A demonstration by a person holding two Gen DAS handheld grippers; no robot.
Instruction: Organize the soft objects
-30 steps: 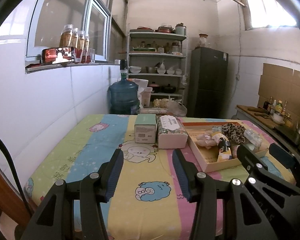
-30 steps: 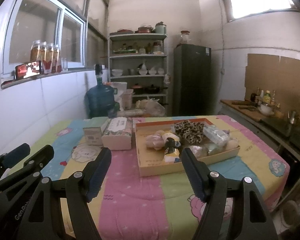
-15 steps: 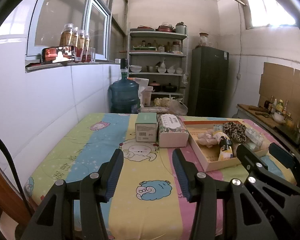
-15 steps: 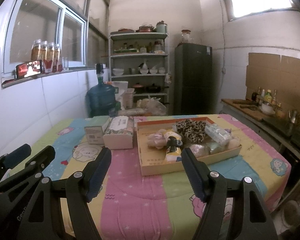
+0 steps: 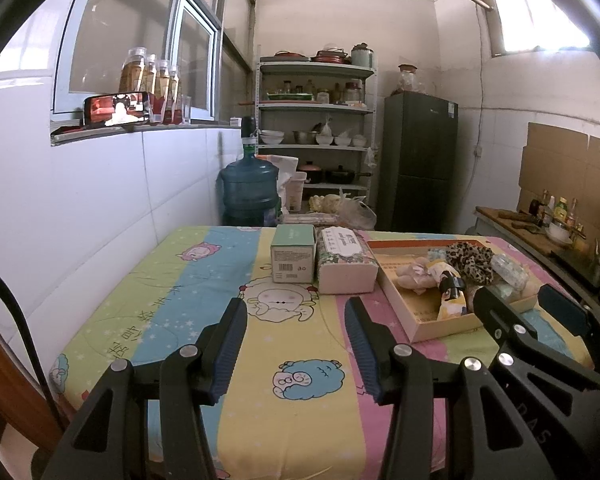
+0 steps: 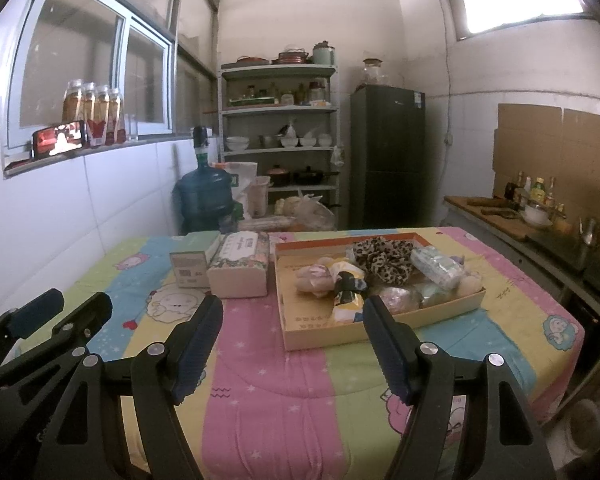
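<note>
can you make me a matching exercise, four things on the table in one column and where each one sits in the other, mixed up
Things:
1. green box
2. floral tissue pack
3. leopard scrunchie
4. cardboard tray

Places:
A. inside the tray, toward its far side
B. on the table's right half, holding the soft items
C. nearest the tiled wall, left of the tissue pack
D. between the green box and the tray

Pairs: 1-C, 2-D, 3-A, 4-B
</note>
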